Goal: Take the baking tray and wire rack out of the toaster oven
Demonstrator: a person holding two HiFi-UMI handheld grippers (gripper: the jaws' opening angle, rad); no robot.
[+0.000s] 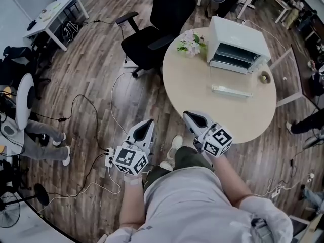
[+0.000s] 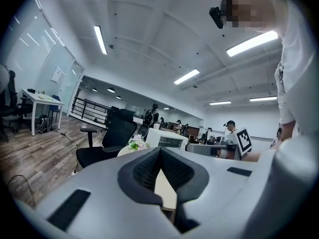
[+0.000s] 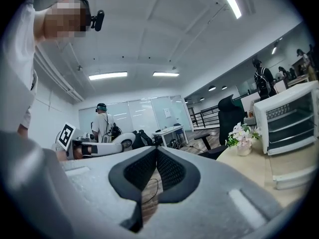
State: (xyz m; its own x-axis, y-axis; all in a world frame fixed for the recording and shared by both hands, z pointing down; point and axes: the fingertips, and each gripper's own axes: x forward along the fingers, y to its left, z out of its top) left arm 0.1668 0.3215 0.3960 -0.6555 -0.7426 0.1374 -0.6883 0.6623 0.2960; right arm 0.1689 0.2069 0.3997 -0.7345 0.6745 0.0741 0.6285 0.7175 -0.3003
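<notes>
toaster oven (image 1: 238, 42): white box on the far right part of the round tabletop (image 1: 202, 100), front turned toward the person, dark inside.
shelf bars (image 3: 290, 127): pale level bars across the oven's front; i cannot tell which is the baking tray and which the wire rack.
flat piece (image 1: 231, 90): long pale strip lying on the tabletop in front of the oven, apart from it; i cannot tell what it is.
left gripper (image 2: 159, 151): jaws pressed together, nothing between them; it is over the wood floor (image 1: 101, 85), left of the tabletop.
right gripper (image 3: 157, 151): jaws pressed together, empty; its tip is at the tabletop's near rim.
open room: bare tabletop runs from the near rim to the flat piece.
edges: flowers (image 1: 191, 43) stand left of the oven by the far rim, with a black chair (image 1: 152, 34) just beyond; a small ring (image 1: 264, 77) lies right of the oven; cables (image 1: 91, 115) trail on the floor.
</notes>
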